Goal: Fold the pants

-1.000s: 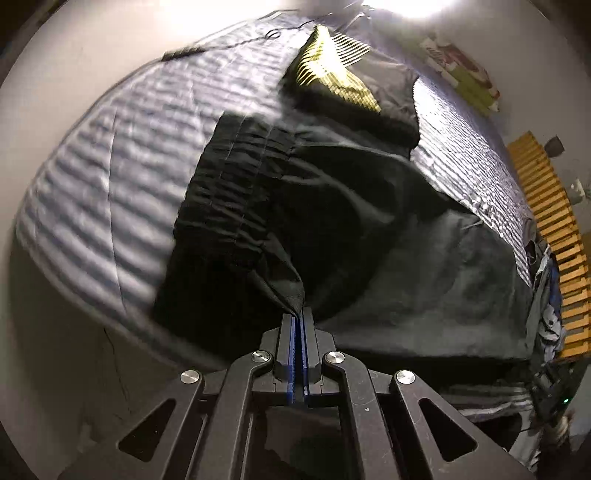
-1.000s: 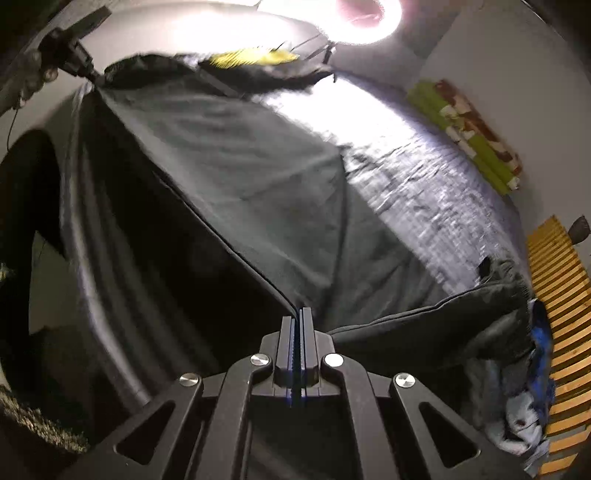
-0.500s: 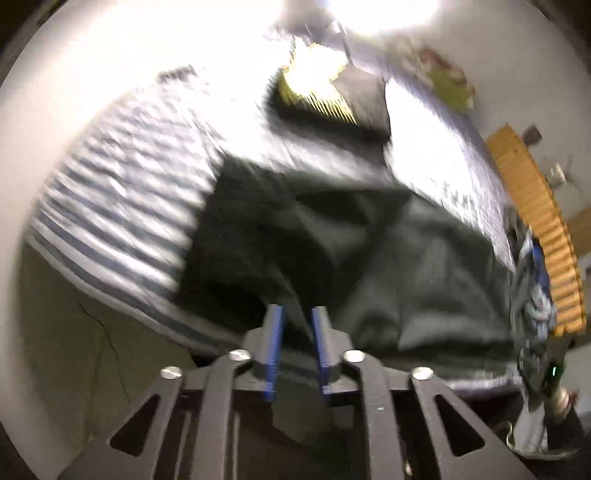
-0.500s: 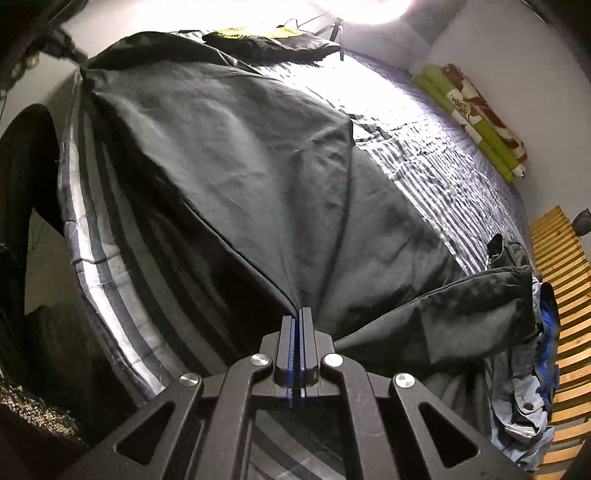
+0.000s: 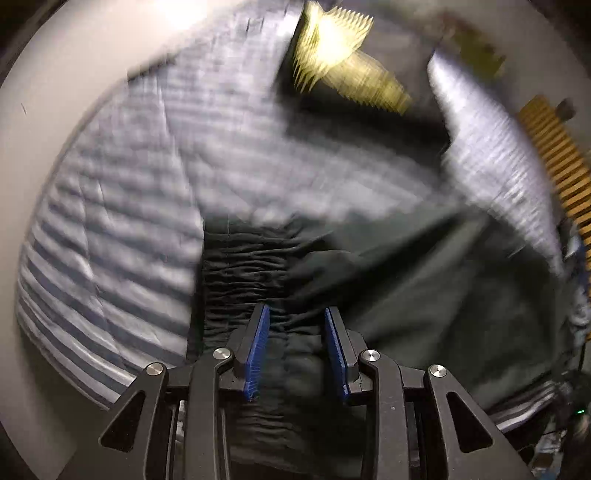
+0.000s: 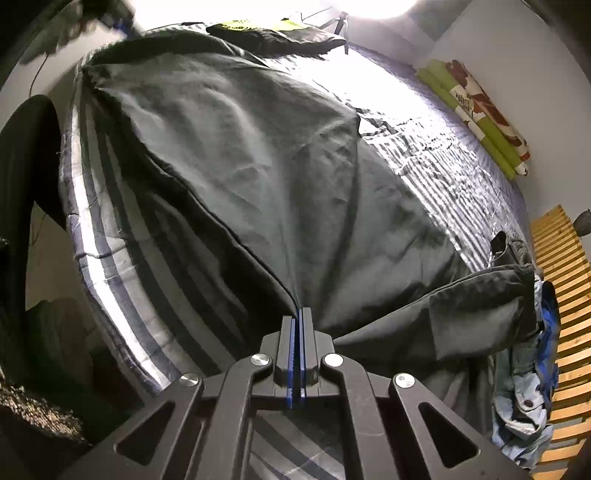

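The left gripper (image 5: 297, 350) is opening over the gathered waistband (image 5: 243, 273) of the dark pants (image 6: 258, 177) lying ahead on the striped bedcover (image 6: 436, 147), while the right gripper (image 6: 297, 363) is clamping a leg edge, apparently anchoring the fold.

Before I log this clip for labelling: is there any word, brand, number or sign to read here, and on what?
None can be read.
Yellow print on the dark garment: too blurred and far off to tell whether it is lettering.
Pants, sheet, roll: no text shows.
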`<state>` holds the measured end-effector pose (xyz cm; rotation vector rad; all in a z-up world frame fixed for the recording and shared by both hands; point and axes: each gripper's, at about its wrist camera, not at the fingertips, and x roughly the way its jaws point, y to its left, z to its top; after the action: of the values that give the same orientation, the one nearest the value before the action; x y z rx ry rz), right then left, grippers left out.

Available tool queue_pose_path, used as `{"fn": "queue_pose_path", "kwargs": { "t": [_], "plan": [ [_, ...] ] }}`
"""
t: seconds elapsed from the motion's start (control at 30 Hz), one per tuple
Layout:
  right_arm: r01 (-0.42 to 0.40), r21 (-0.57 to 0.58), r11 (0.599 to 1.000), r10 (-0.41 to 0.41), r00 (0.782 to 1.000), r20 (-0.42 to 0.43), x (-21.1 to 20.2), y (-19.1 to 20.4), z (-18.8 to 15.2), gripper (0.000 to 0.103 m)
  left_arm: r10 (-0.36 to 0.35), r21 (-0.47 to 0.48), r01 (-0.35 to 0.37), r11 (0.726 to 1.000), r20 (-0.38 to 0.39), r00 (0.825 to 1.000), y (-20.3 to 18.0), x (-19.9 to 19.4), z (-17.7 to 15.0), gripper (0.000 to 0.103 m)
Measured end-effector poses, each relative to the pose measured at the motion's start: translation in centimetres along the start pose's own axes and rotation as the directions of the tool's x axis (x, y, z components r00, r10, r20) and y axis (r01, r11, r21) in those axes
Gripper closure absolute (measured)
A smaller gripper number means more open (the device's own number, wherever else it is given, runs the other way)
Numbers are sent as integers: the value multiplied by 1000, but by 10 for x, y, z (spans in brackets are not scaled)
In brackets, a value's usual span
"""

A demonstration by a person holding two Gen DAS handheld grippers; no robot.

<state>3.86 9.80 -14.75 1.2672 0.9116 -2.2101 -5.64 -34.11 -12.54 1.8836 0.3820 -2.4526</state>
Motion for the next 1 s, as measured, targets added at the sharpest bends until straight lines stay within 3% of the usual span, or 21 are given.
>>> {"fn": "queue_pose_path", "kwargs": {
  "t": [0.1, 0.2, 0.3, 0.37, 0.43, 0.5, 0.57, 0.63, 0.7, 0.83, 0.93, 1.0],
  "plan": [
    [-11, 11, 1000, 11, 1000, -11, 6, 4, 0, 101, 34, 33, -36, 999, 40, 999, -8, -11, 3, 71],
    [-35, 3, 999, 35, 999, -40, 11, 8, 0, 101, 120, 76, -131, 989, 131, 984, -24, -42, 10, 71],
    [-75, 37, 997, 76, 997, -31, 5, 1, -1, 100, 76, 134, -107, 985, 218, 973, -59, -75, 15, 71],
    [-111, 101, 989, 114, 993, -18, -5, -13, -2, 98, 13, 213, -64, 975, 231, 973, -95, -84, 13, 71],
    [-132, 175, 976, 132, 991, 12, -19, -34, -2, 92, -41, 309, -25, 951, 205, 978, -137, -78, 7, 71],
    [-91, 251, 964, 81, 995, 50, -35, -64, -1, 70, -103, 431, 30, 902, 145, 984, -187, -61, -3, 69],
    [-16, 339, 941, -5, 998, 61, -44, -97, 2, 54, -127, 542, 58, 838, 91, 988, -232, -41, -14, 64],
    [66, 468, 881, -88, 996, 25, -44, -144, 3, 53, -126, 625, 65, 778, 53, 991, -271, -22, -22, 64],
    [107, 575, 811, -119, 993, -16, -38, -189, 3, 53, -123, 680, 78, 729, 18, 992, -300, -4, -26, 64],
    [115, 756, 644, -77, 993, -85, -17, -273, -16, 53, -140, 732, 114, 672, -26, 990, -340, 13, -31, 64],
    [125, 821, 557, -51, 992, -116, -15, -304, -55, 53, -121, 763, 125, 635, -61, 991, -356, 30, -41, 64],
    [74, 858, 509, 13, 996, -94, -16, -319, -85, 53, -102, 773, 132, 620, -88, 991, -359, 40, -51, 63]
  ]
}}
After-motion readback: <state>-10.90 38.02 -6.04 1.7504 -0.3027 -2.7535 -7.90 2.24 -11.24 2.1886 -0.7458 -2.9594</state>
